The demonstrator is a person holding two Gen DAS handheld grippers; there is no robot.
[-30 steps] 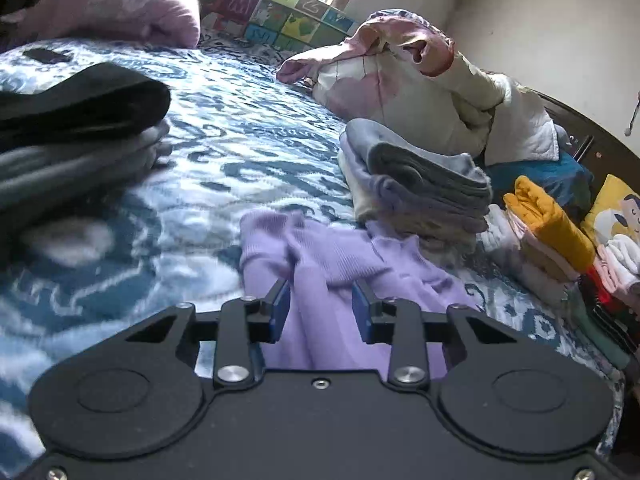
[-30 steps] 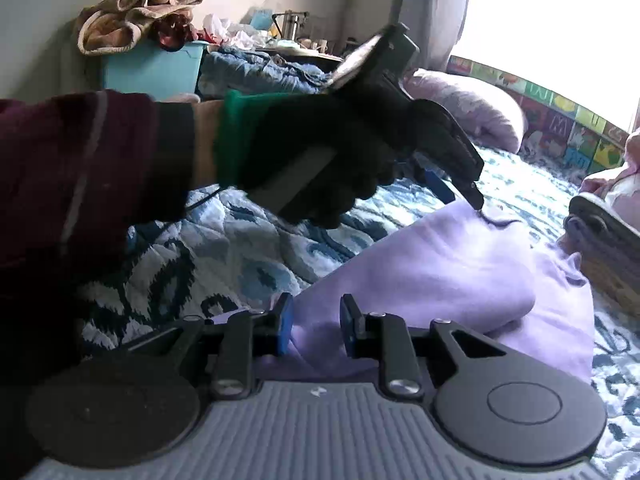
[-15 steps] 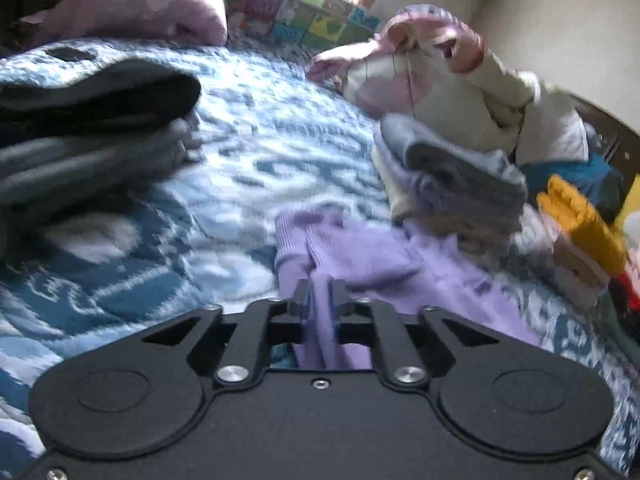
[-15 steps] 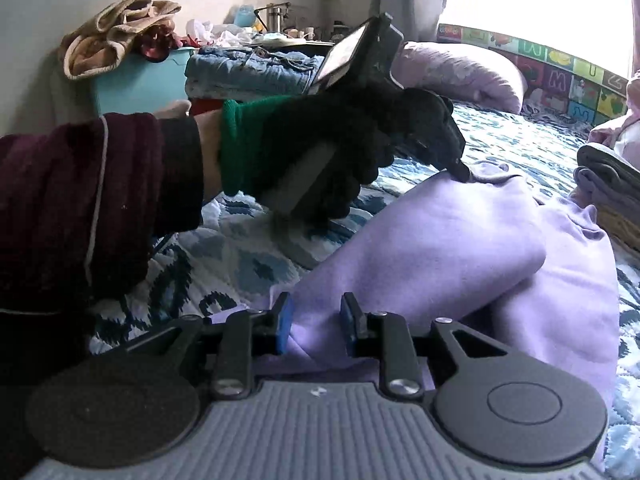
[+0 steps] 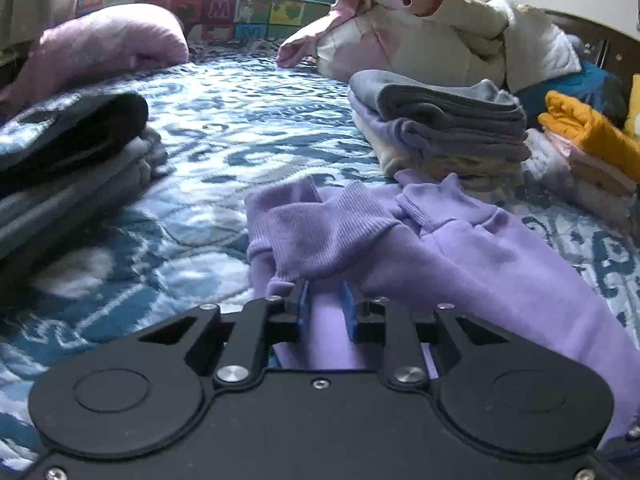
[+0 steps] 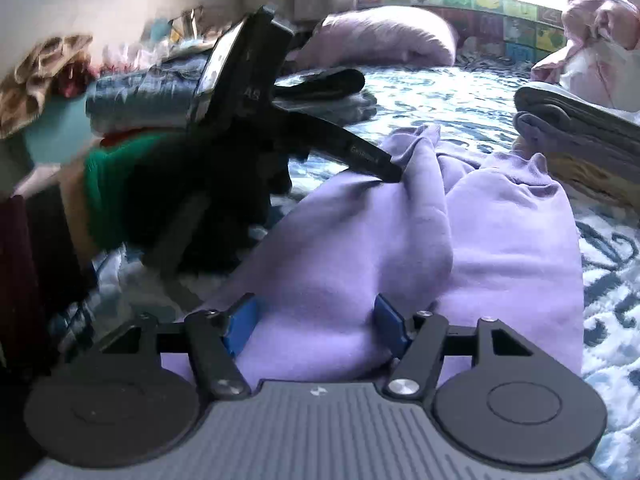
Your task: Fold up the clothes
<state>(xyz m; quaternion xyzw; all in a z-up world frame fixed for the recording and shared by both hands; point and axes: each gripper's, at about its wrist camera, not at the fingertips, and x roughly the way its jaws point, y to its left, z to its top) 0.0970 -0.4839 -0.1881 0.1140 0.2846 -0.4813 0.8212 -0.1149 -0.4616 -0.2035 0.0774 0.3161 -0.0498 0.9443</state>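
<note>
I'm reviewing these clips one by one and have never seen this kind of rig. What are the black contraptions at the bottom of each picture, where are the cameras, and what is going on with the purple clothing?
No robot here: a person holds a handheld two-finger gripper in each hand, and each carries a wide-angle camera looking forward along its fingers.

The left camera shows the left gripper, its blue pads pinching a fold of the lilac sweatshirt near its ribbed cuff.

The right camera shows the right gripper, jaws opening, with the sweatshirt's fabric bulging between the pads. It also catches the gloved hand carrying the left gripper.

All this lies on a blue patterned bedspread, with stacks of folded clothes either side.
</note>
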